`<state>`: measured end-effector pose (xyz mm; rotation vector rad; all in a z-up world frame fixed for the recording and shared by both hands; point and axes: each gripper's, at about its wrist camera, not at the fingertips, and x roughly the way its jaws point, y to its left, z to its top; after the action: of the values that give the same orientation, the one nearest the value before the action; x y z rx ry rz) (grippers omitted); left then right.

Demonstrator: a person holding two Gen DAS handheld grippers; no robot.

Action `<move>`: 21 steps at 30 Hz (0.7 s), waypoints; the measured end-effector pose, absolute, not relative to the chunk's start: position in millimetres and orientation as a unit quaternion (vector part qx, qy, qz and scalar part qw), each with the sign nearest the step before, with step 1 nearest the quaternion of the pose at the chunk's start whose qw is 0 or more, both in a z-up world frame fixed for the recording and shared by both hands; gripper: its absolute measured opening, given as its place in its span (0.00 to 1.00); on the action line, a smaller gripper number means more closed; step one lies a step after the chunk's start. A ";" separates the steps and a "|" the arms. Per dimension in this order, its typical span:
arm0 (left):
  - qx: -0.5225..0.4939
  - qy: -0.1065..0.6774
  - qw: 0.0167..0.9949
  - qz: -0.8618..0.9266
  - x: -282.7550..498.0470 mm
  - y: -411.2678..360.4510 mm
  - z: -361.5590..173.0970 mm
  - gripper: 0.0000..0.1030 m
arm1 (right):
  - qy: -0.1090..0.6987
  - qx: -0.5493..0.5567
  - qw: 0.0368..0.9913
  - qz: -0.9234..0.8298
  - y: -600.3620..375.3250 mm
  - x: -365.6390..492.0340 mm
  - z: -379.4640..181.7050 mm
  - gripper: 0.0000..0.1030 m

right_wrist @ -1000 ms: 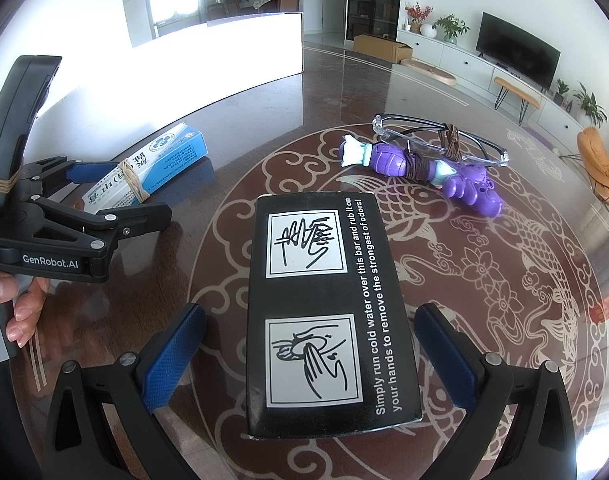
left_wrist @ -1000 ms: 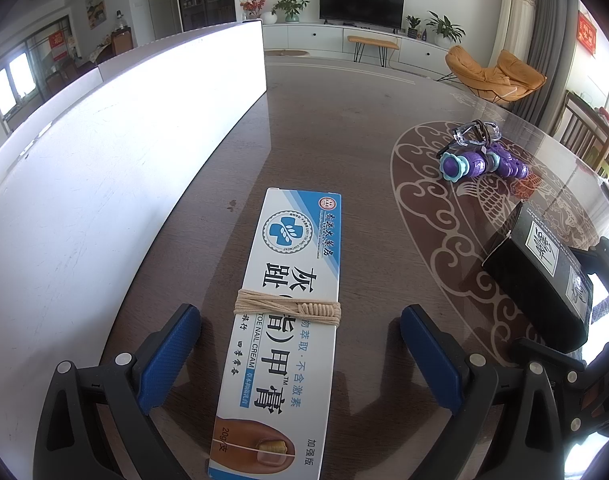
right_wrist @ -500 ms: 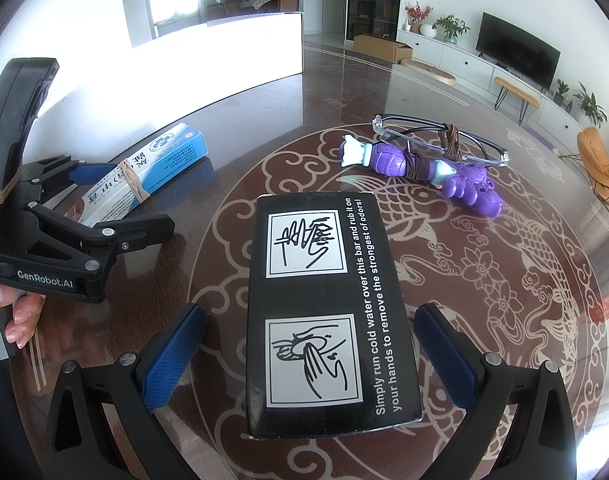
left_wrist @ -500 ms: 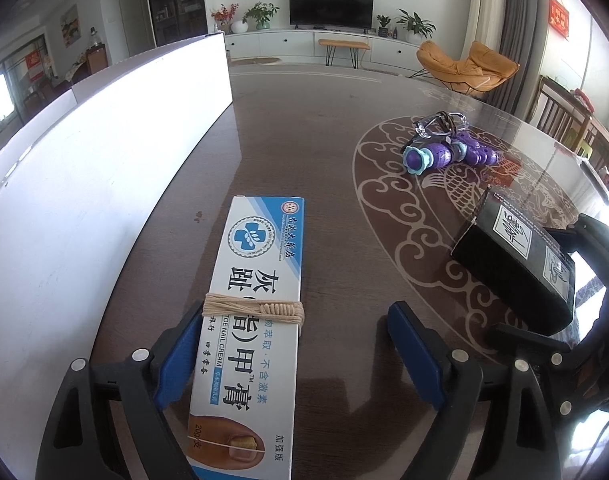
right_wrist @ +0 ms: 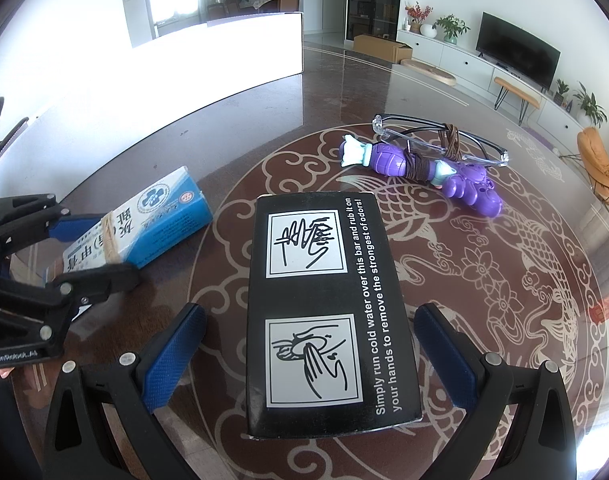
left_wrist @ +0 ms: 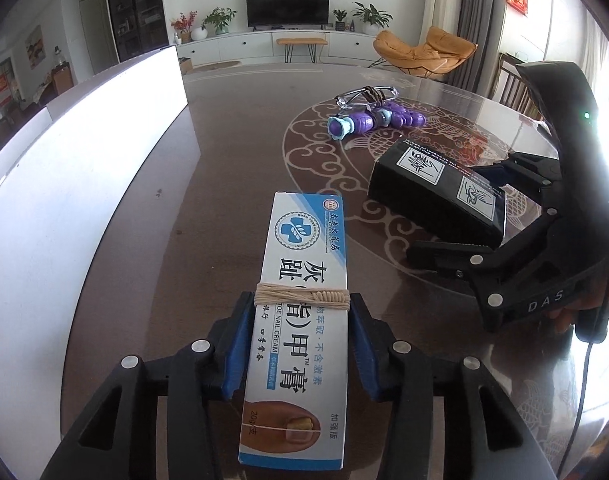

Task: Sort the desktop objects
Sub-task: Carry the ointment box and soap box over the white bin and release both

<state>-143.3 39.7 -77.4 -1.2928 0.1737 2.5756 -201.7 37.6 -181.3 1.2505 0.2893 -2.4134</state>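
Left tongs clamped on the cream box, right tongs spread around the black box.

Near end of the nail cream box (left_wrist: pixel 300 320) is cut off by the frame. Left gripper (left_wrist: pixel 300 344) jaws have just been closing; blue pads now press both long sides by the string wrap. Right gripper (right_wrist: pixel 308 356) stands wide, black box (right_wrist: pixel 324 312) between, pads clear. Purple toy (right_wrist: pixel 420 172) and glasses (right_wrist: pixel 440 140) lie beyond; bare table (left_wrist: pixel 224 160) stretches to the white wall (left_wrist: pixel 84 168).
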 end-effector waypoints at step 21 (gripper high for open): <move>-0.417 -0.035 0.135 0.898 -129.8 12.5 -51.2 0.42 | 0.091 0.561 0.200 -0.798 41.2 -236.1 -153.2 0.58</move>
<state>-129.8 12.5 -51.2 -1.2075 -0.1013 2.6029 -236.1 41.2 -153.2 1.5692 0.2547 -2.2304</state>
